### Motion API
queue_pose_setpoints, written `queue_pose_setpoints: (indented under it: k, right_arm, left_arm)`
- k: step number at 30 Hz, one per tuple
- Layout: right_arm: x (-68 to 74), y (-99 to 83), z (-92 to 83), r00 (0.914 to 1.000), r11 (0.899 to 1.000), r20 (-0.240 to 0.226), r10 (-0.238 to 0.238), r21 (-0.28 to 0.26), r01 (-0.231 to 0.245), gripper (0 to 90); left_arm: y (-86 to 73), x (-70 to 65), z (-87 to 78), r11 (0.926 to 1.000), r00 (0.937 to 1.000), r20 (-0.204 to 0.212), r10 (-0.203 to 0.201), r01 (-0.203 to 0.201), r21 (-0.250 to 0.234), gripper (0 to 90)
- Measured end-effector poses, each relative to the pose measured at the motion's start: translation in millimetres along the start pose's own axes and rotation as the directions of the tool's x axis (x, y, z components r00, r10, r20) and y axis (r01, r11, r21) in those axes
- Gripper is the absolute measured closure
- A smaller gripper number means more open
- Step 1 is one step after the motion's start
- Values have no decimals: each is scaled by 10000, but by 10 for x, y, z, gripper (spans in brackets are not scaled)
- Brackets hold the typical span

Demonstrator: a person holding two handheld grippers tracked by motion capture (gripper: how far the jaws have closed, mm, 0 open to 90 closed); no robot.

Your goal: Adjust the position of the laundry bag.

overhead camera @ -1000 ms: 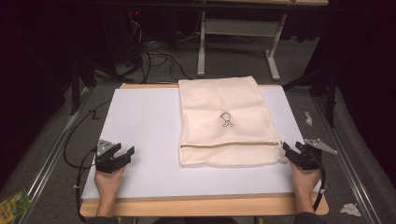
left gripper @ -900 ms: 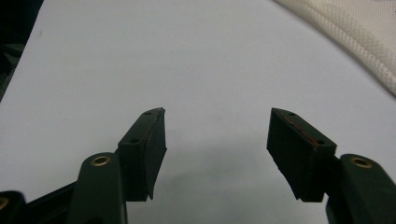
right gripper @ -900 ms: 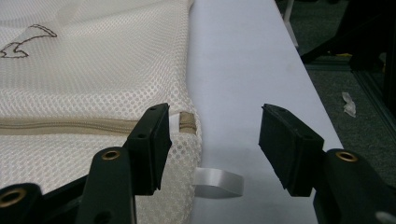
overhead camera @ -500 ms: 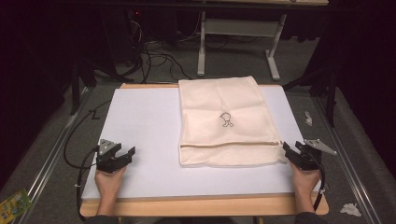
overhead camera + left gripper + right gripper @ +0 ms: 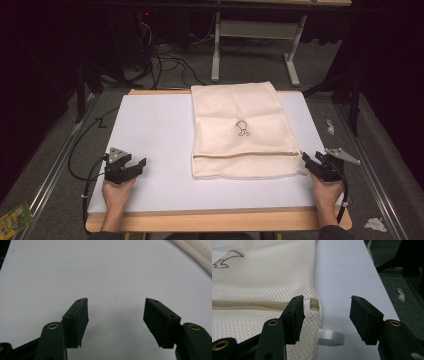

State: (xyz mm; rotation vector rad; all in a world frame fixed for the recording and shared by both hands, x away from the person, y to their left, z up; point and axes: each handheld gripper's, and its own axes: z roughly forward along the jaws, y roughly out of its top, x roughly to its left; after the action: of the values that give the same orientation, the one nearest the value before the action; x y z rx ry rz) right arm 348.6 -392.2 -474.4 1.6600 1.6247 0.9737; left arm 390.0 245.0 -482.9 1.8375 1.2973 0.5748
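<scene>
A cream mesh bag (image 5: 240,130) with a tan zipper (image 5: 245,154) and a small dark drawing lies flat on the right half of the white board (image 5: 150,130). My right gripper (image 5: 310,161) rests at the bag's near right corner. In the right gripper view it (image 5: 327,300) is open, its left jaw over the mesh (image 5: 262,277) by the zipper's end (image 5: 313,303), nothing pinched. A white tab (image 5: 331,337) sticks out from the bag's edge. My left gripper (image 5: 136,164) sits at the board's near left, open (image 5: 116,302) over bare board, with the bag's edge (image 5: 197,250) far off.
The board lies on a wooden table (image 5: 215,220). Black cables (image 5: 170,55) and a grey desk frame (image 5: 255,45) are on the floor behind. Paper scraps (image 5: 375,224) lie on the floor at right, and a green packet (image 5: 15,217) at lower left.
</scene>
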Motion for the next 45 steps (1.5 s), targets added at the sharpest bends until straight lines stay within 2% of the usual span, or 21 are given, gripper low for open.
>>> queue_pose_setpoints:
  k: [3, 6, 7, 8, 9, 10, 14, 18, 19, 23, 25, 27, 30, 32, 34, 39, 42, 45]
  right_arm:
    - [-1, 7, -13, 9998, 9998, -50, -167, -58, 167, 468]
    - [-6, 10, -37, 9999, 9999, -118, -58, -140, 56, 484]
    - [-21, 21, -57, 10000, 10000, -52, -39, -51, 39, 505]
    - [-21, 21, -57, 10000, 10000, -52, -39, -51, 39, 505]
    - [-37, 33, -72, 9999, 10000, -142, -5, -29, 5, 513]
    - [-45, 38, -78, 9998, 10000, -187, 47, -15, -48, 513]
    - [-69, 43, -67, 9991, 9995, -358, 242, 218, -235, 517]
    - [-72, 59, -27, 9987, 9983, -496, 101, 572, -73, 534]
    - [-69, 66, -22, 9983, 9971, -554, 188, 742, -147, 534]
    - [-56, 74, -12, 9978, 9972, -635, 172, 736, -125, 523]
    - [-40, 84, -8, 9979, 9970, -645, 79, 779, -29, 516]
    - [-36, 92, -3, 9975, 9972, -713, 14, 742, 39, 509]
    - [-24, 79, 5, 9967, 9961, -804, 121, 878, -51, 502]
    - [-5, 75, 13, 9967, 9955, -805, -59, 935, 134, 501]
    - [5, 80, 12, 9965, 9961, -810, -184, 847, 253, 499]
    - [21, 82, 24, 9964, 9950, -851, -54, 986, 138, 498]
    - [24, 84, 26, 9962, 9938, -854, -188, 1075, 280, 498]
    - [15, 87, 26, 9959, 9940, -881, -191, 1056, 284, 497]
  left_arm:
    - [19, -7, -6, 10000, 9999, 120, -55, 56, -22, 376]
    - [59, -36, -19, 10000, 9998, 217, 49, -49, 5, 374]
    - [81, -70, -8, 9997, 9989, 422, 195, -201, 126, 395]
    - [81, -70, -8, 9997, 9989, 422, 195, -201, 126, 406]
    - [83, -114, 31, 9987, 9985, 432, 322, -339, 391, 409]
    - [82, -134, 46, 9983, 9983, 459, 354, -374, 437, 410]
    - [77, -167, 61, 9989, 9978, 611, 251, -275, 389, 408]
    - [77, -189, 69, 9992, 9968, 766, 250, -273, 294, 352]
    - [79, -194, 66, 9994, 9962, 844, 211, -235, 268, 334]
    - [90, -233, 44, 9998, 9936, 1132, 36, -59, 198, 323]
    - [112, -277, 42, 9992, 9936, 1108, 220, -254, 293, 321]
    - [169, -344, 62, 9980, 9910, 1307, 295, -366, 523, 357]
    - [219, -431, 89, 9982, 9876, 1550, 259, -340, 497, 356]
    - [242, -488, 122, 9979, 9837, 1780, 243, -346, 549, 350]
    - [272, -559, 169, 9971, 9816, 1887, 285, -412, 637, 343]
    - [334, -686, 227, 9964, 9768, 2114, 355, -509, 677, 341]
    - [390, -811, 309, 9916, 9726, 2219, 696, -918, 916, 329]
    - [416, -854, 330, 9913, 9696, 2362, 642, -893, 970, 317]
